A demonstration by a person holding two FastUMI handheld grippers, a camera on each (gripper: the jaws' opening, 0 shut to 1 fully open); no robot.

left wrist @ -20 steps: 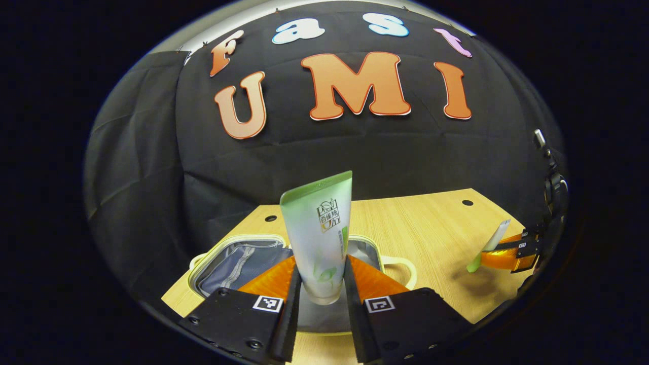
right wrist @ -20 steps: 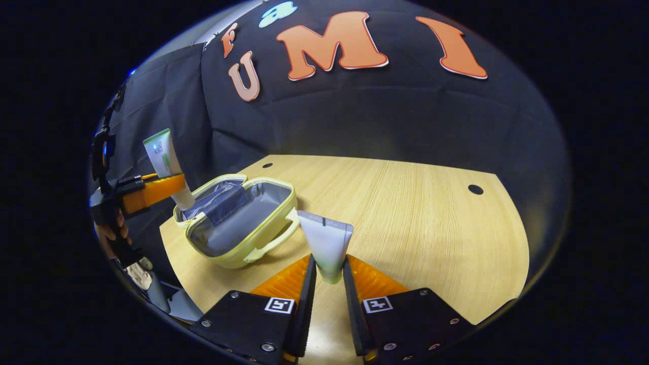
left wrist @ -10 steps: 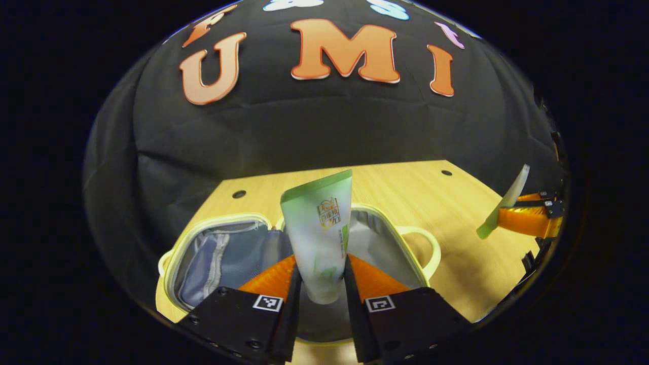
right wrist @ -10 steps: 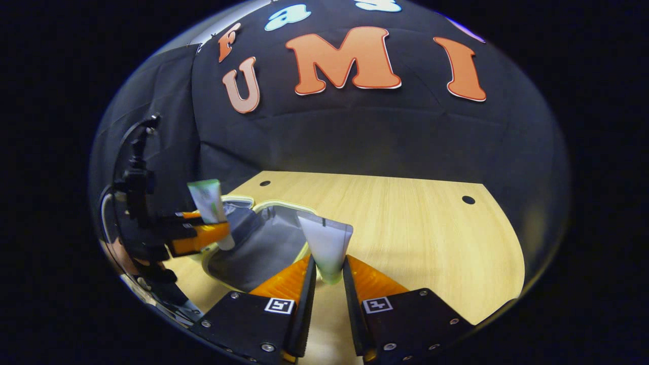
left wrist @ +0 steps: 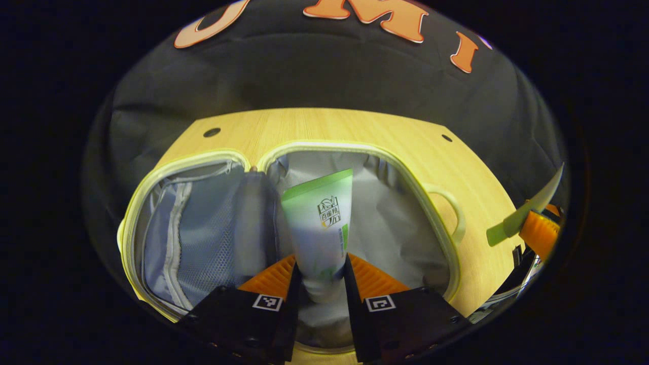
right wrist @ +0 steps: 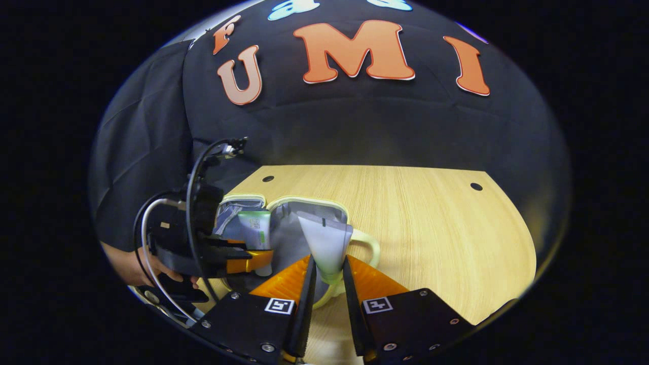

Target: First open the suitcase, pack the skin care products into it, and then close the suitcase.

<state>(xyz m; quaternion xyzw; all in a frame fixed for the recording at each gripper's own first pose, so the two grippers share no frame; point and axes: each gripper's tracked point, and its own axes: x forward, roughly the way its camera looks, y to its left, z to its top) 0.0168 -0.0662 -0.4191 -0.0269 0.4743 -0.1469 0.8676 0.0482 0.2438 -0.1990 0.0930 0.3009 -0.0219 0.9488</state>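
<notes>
The pale yellow suitcase (left wrist: 446,238) lies open on the wooden table, its grey lining and mesh pocket showing. My left gripper (left wrist: 320,276) is shut on a green-topped white tube (left wrist: 318,223), held upright just above the right half of the case. My right gripper (right wrist: 328,276) is shut on a second, white tube (right wrist: 327,243) with its crimped end up, hovering near the case's handle (right wrist: 369,242). In the right gripper view the left gripper (right wrist: 253,259) with its tube (right wrist: 255,230) hangs over the open suitcase (right wrist: 304,203). In the left gripper view the right gripper (left wrist: 540,230) and its tube (left wrist: 522,215) show at the far right.
The wooden table (right wrist: 431,228) stretches to the right of the case, with small round holes (right wrist: 475,186) near its back edge. A hand (right wrist: 132,266) holds the left gripper, with cables looping above it. The booth's black cloth wall stands close behind the table.
My left gripper has dropped and tipped down over the open case with its tube. My right gripper has shifted left toward the case's handle, still holding its tube.
</notes>
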